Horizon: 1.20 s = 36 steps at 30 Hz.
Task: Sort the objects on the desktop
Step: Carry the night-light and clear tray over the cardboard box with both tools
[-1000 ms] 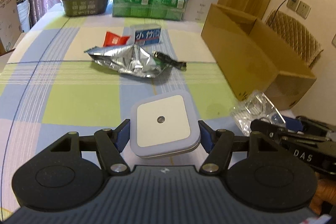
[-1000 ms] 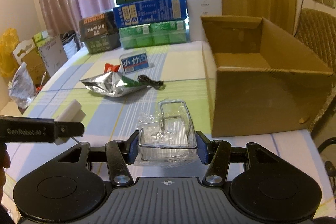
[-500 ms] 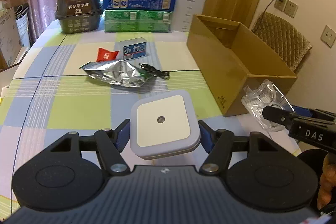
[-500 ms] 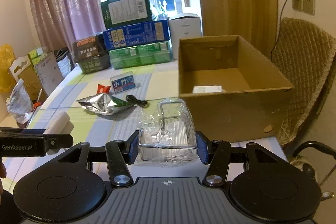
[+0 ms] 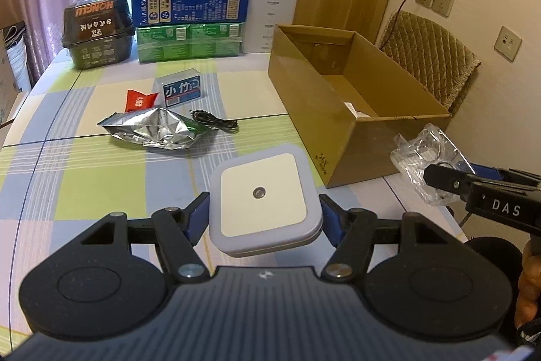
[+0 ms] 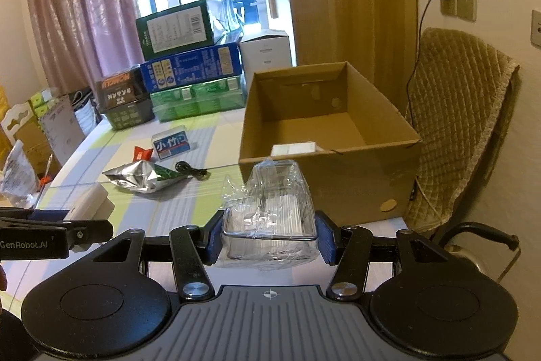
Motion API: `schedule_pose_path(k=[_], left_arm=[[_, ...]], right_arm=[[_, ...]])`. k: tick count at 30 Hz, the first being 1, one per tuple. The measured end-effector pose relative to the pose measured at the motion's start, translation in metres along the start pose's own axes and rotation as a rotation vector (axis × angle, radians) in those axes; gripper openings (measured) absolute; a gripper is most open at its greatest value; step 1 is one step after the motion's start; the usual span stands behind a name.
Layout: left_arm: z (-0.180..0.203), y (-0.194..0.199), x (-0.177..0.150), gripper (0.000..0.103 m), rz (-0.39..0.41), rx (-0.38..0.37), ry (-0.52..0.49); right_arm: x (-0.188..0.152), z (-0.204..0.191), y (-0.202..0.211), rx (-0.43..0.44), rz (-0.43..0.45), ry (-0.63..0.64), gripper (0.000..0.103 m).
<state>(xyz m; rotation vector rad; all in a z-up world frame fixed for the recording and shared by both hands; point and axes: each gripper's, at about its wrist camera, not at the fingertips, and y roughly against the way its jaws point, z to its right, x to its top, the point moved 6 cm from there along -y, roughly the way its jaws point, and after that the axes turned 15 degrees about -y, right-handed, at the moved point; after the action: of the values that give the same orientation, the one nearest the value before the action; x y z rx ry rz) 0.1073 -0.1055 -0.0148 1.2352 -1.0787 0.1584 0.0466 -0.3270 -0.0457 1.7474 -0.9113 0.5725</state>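
Note:
My left gripper (image 5: 263,219) is shut on a square white night light (image 5: 262,197), held above the near part of the checked tablecloth. My right gripper (image 6: 269,237) is shut on a clear plastic box in crinkled wrap (image 6: 270,219), raised in front of the open cardboard box (image 6: 378,178). From the left wrist view the right gripper (image 5: 436,175) with the clear plastic box (image 5: 422,151) hangs beside the cardboard box (image 5: 324,110). In the right wrist view the left gripper (image 6: 77,227) shows at the left edge with the night light (image 6: 89,202).
On the tablecloth lie a silver foil bag (image 5: 152,131), a red packet (image 5: 138,100), a small blue-labelled box (image 5: 182,88) and a black cable (image 5: 213,122). Stacked cartons (image 5: 187,19) stand at the far edge. A white item (image 6: 294,148) lies inside the cardboard box. A padded chair (image 6: 463,131) is right.
Both grippers have risen with their loads, so both views look down from higher. The right gripper has come up level with the cardboard box's near wall, and its inside now shows.

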Motion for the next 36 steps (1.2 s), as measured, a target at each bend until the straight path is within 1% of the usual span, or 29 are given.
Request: schedule_pose_path(k=[11, 16, 21, 27, 36], left_arm=[[0.011, -0.004, 0.005, 0.062, -0.004, -0.018, -0.023], [0.019, -0.009, 0.017, 0.062, 0.004, -0.027, -0.049], [0.035, -0.019, 0.040, 0.062, 0.026, -0.047, -0.085], [0.056, -0.038, 0.076, 0.062, 0.055, -0.076, -0.132], [0.076, -0.076, 0.125, 0.062, 0.077, -0.112, -0.192]], right_arm=[[0.006, 0.008, 0.001, -0.007, 0.014, -0.014, 0.051], [0.013, 0.019, 0.002, -0.020, 0.026, -0.032, 0.051], [0.034, 0.033, 0.006, -0.037, 0.066, -0.052, 0.051], [0.068, 0.046, 0.004, -0.049, 0.115, -0.044, 0.052], [0.112, 0.059, -0.028, -0.050, 0.132, -0.021, 0.052]])
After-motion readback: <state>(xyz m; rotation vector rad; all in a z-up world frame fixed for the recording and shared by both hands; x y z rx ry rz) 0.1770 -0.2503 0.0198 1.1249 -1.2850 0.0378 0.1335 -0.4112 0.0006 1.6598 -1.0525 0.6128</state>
